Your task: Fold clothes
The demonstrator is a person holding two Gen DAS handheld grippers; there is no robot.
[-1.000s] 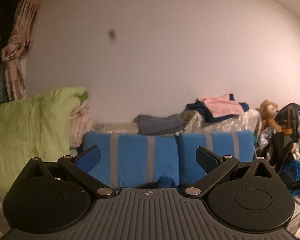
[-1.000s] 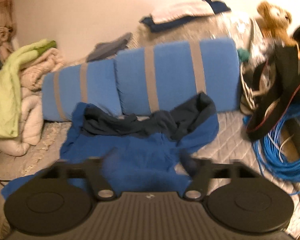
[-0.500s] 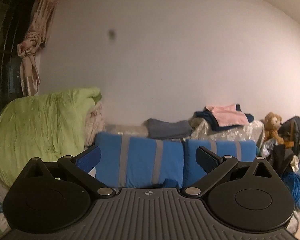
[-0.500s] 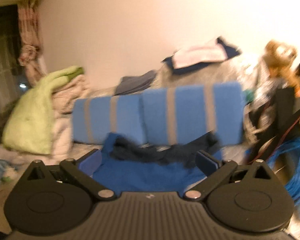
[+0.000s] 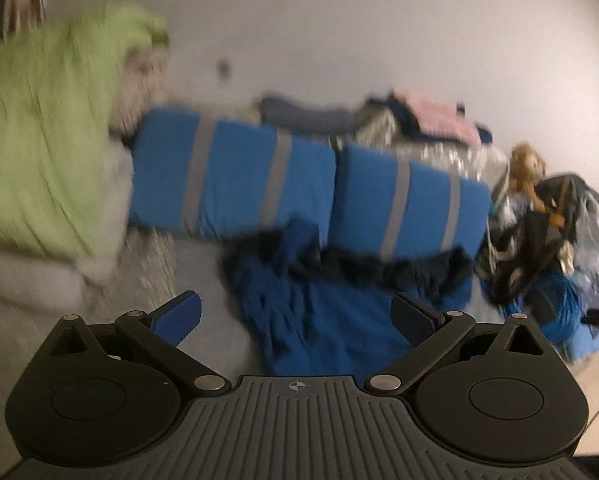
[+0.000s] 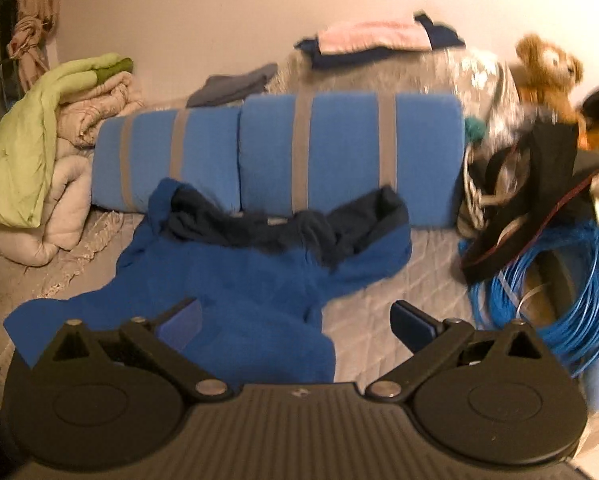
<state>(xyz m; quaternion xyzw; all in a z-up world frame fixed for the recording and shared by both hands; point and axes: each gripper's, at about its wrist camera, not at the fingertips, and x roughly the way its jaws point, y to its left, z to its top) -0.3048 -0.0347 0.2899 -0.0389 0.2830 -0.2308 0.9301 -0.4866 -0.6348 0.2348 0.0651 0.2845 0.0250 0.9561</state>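
Lying crumpled: blue garment [image 6: 235, 288] (unfolded).

Ahead of the right jaws: royal-blue garment [image 6: 235, 300] with dark navy lining, on pale grey quilted bedding [image 6: 399, 280]. Beyond it, bright blue pillows [image 6: 339, 156] banded with grey stripes; off to the left, lime-green quilt [image 6: 23, 152] over cream blankets [image 6: 95, 112]. To the right, golden-brown teddy bear [image 6: 547, 68] and bright blue cable coil [image 6: 571, 296].
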